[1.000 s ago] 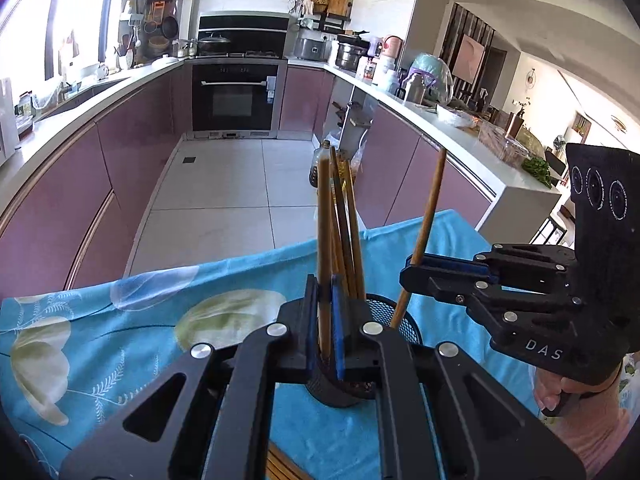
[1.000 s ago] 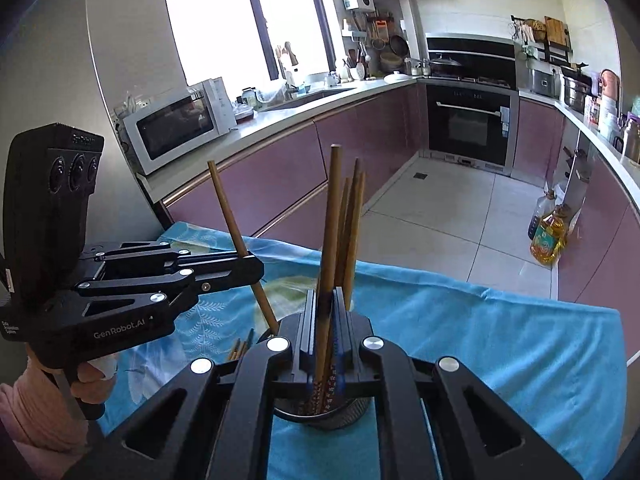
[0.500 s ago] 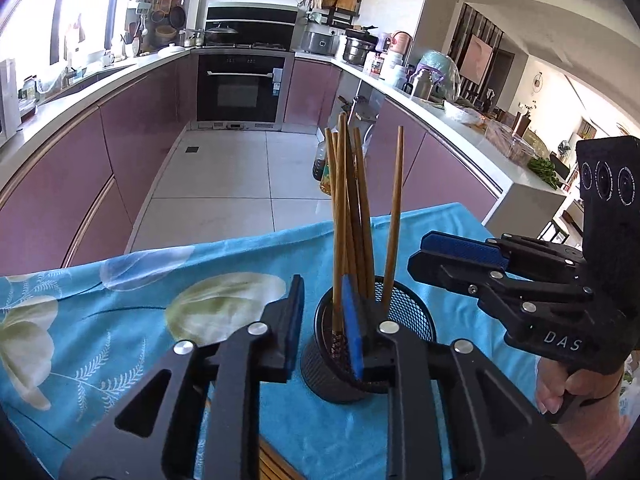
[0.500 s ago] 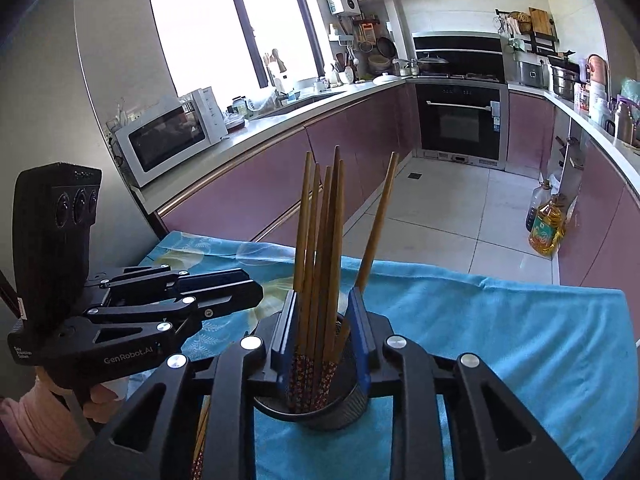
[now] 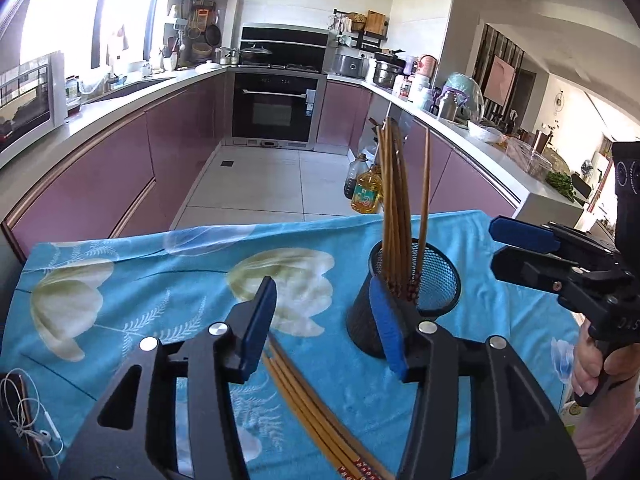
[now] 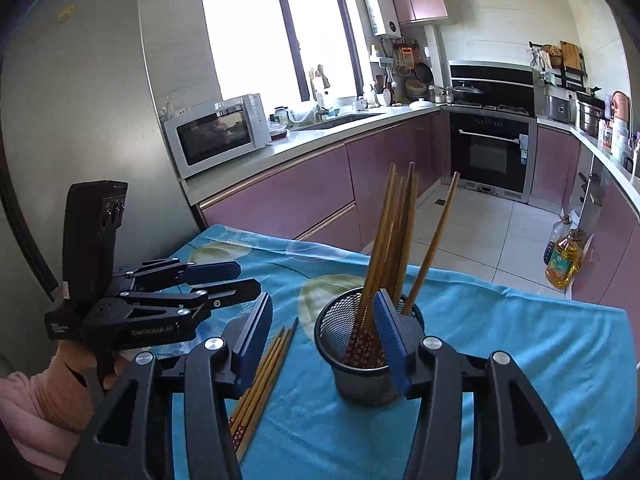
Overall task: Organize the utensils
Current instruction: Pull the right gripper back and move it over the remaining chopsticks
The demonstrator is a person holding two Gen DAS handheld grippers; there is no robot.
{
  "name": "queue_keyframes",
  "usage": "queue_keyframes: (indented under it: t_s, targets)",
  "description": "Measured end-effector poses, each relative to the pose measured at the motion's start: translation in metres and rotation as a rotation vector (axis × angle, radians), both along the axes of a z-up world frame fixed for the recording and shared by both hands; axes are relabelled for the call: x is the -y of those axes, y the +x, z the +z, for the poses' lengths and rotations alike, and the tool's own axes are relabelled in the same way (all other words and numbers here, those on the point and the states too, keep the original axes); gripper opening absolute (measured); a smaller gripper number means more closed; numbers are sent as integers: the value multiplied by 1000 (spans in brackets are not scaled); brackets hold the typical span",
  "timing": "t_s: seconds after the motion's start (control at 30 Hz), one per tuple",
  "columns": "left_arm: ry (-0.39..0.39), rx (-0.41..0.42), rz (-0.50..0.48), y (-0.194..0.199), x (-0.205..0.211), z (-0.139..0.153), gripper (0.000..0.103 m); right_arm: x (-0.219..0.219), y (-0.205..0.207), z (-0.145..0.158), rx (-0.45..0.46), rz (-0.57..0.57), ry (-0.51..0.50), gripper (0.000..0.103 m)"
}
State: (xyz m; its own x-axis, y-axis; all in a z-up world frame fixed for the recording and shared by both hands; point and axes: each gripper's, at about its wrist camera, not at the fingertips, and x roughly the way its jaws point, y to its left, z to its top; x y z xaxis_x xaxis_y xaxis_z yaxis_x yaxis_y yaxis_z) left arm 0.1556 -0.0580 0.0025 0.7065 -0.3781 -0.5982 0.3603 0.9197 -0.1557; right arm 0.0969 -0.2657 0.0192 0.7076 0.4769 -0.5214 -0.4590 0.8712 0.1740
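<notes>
Chopsticks [image 5: 396, 208] in holder [image 5: 404, 304], hand-held grippers agape

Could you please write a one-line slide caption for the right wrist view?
Open right gripper over loose chopsticks beside mesh holder of upright chopsticks.

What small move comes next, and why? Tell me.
Probably lower the left hand-held gripper onto the loose chopsticks lying on the cloth and close on one. Both grippers are open and empty, the right hand-held gripper included, and the other chopsticks already stand in the mesh cup.
</notes>
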Motion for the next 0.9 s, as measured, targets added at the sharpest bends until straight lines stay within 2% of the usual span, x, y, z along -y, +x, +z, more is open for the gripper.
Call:
queue_keyframes:
  t_s: [0.17,0.37,0.53,0.9]
  targets:
    - [13,-40,44,-19,-27,-20,49,-17,-14,-18,-41,59,-20,51]
    - [45,-130,60,-33,-42,-58,49,-45,-11,-73,-185,86,-78,51]
    - [62,-200,59,-39,-43,-87,49,-65,-13,-108,-243,82,-152,51]
    - [60,-261,44,-48,-36,-109,50,-76,-16,-131,-287,66,-185,51]
